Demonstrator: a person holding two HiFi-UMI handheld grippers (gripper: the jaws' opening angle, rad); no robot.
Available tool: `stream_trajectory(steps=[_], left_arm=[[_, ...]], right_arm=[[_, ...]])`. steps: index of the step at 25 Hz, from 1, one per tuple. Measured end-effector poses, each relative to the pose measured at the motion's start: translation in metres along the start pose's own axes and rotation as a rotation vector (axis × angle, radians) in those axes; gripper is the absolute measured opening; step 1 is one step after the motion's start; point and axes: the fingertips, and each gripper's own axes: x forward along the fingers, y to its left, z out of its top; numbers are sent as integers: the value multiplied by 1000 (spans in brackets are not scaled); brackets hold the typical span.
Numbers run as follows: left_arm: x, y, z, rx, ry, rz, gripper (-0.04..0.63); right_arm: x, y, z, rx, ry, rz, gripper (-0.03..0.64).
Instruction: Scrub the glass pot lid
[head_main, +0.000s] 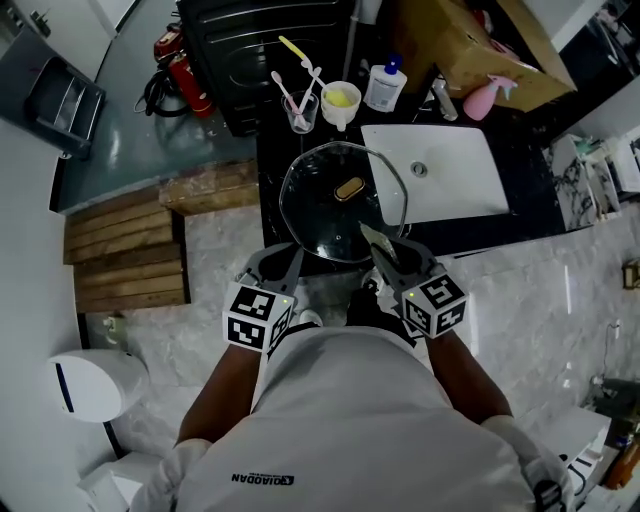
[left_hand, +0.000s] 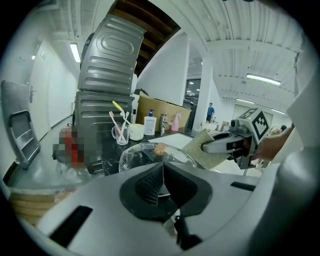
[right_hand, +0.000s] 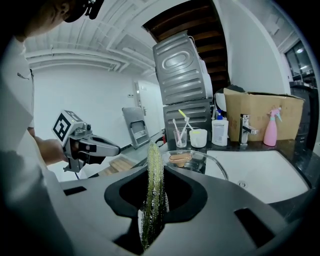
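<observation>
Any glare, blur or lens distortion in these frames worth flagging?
Head view: sharp and evenly lit, with thin reflections on the glass pot lid; the white sink is very bright. Left gripper view: heavy fisheye, black corners, a mosaic patch at left, and the left claw soft up close. Right gripper view: same fisheye, with wet sparkle on the scouring pad in the right claw.

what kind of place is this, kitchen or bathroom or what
Probably a washroom-style counter set up inside a large hall, perhaps a mock-up. There is a white sink with a tap, a toothbrush cup, and a high ceiling with strip lights beyond.
</observation>
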Motion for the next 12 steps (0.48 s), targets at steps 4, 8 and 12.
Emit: stream_trajectory(steps=[4,8,12], left_arm=[[4,6,5,-13,-5,17,18],[8,11,6,-18,-1,23,18],[13,14,4,-20,9,22,18]], right_arm=[[12,-6,3,-15,21,18,84],[21,-14,12,-44,22,15,84],[30,-26,19,-136,42,-11,84]])
